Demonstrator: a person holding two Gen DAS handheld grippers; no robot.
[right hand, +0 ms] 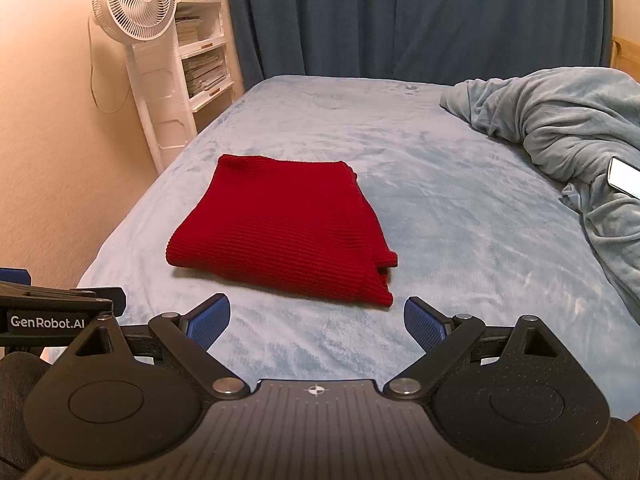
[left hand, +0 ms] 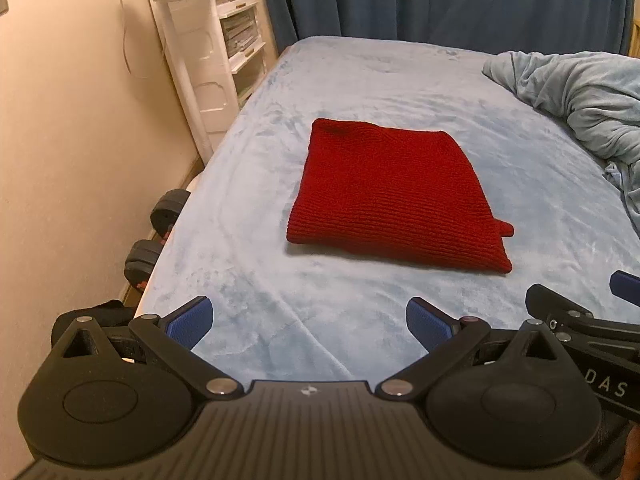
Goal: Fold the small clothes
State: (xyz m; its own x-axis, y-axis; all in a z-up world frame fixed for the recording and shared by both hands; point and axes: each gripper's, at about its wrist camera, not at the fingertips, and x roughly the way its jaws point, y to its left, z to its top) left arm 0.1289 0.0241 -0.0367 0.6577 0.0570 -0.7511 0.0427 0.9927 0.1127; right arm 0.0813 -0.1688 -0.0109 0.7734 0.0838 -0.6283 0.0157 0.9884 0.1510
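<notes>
Folded red knit (left hand: 394,196) flat on bed (left hand: 360,80), ahead of both jaws; both wide, empty.

Location I am working in: home bedroom. Bed (right hand: 440,184) with rumpled duvet (right hand: 560,128); blue curtains (right hand: 400,16); pedestal fan (right hand: 134,0); white shelving (right hand: 204,60).

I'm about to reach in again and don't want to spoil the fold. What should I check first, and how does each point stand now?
1. Left hand-held gripper open and holding nothing: ok.
2. Right hand-held gripper open and holding nothing: ok.
3. Red knit garment folded flat on the blue bed sheet: ok.
4. Right edge layers aligned: not ok, a bit pokes out at the near right corner.
5. Crumpled duvet apart from the garment: ok.
6. Whether another fold is needed: cannot tell.
</notes>
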